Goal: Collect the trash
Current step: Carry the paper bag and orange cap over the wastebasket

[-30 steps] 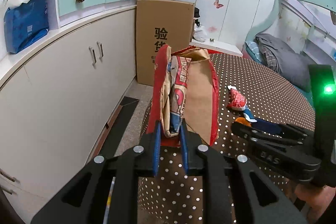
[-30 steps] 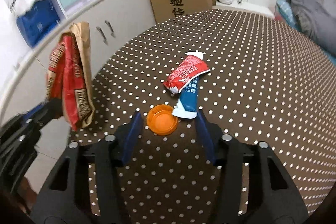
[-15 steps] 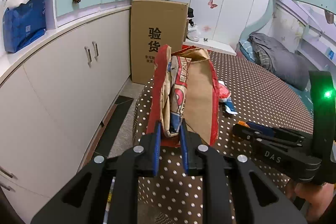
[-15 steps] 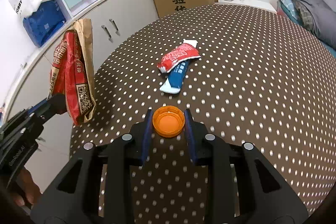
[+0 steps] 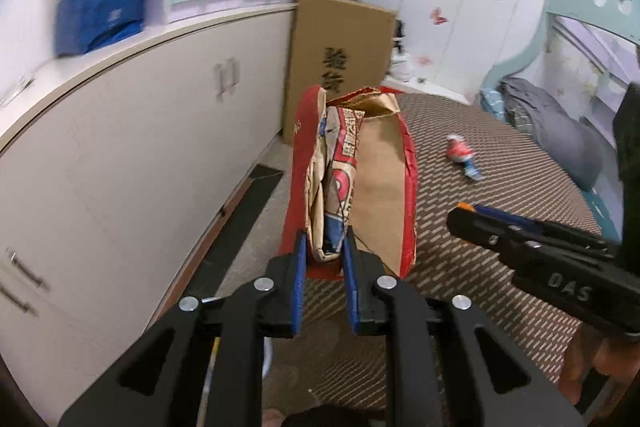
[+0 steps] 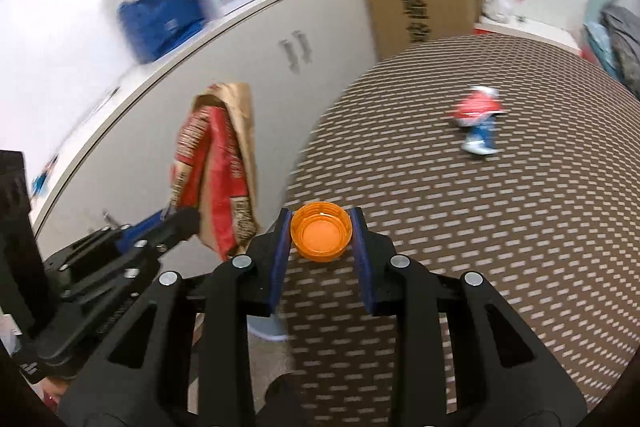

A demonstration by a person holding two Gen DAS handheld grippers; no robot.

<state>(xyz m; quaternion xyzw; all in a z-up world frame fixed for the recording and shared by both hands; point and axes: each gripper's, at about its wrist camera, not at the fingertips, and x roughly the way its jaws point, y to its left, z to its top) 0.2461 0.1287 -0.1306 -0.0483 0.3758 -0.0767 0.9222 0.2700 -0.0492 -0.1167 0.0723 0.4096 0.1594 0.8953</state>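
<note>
From the right wrist view you can look straight into the orange cap (image 6: 321, 237), its hollow side facing up at the camera; the left wrist view catches only an orange sliver of it (image 5: 464, 206) at the tip of the other tool. The left view, in turn, shows the open mouth of the paper bag (image 5: 352, 183), brown inside, red and printed outside, which the right view sees only side-on (image 6: 224, 167).

The right tongs (image 6: 322, 239) are drawn in narrow, both blue pads pressed on the cap's rim, holding it above the near edge of the dotted worktop (image 6: 500, 227). The left tongs (image 5: 324, 255) are nearly closed, pinching the bag's folded lower edge. The bag stands upright from them, long axis vertical, mouth at the top, hanging off the worktop's left edge in front of the white cupboards (image 5: 140, 147).

A crumpled red and blue wrapper (image 6: 480, 119) lies farther out on the worktop, well apart from both tools, blurred.
</note>
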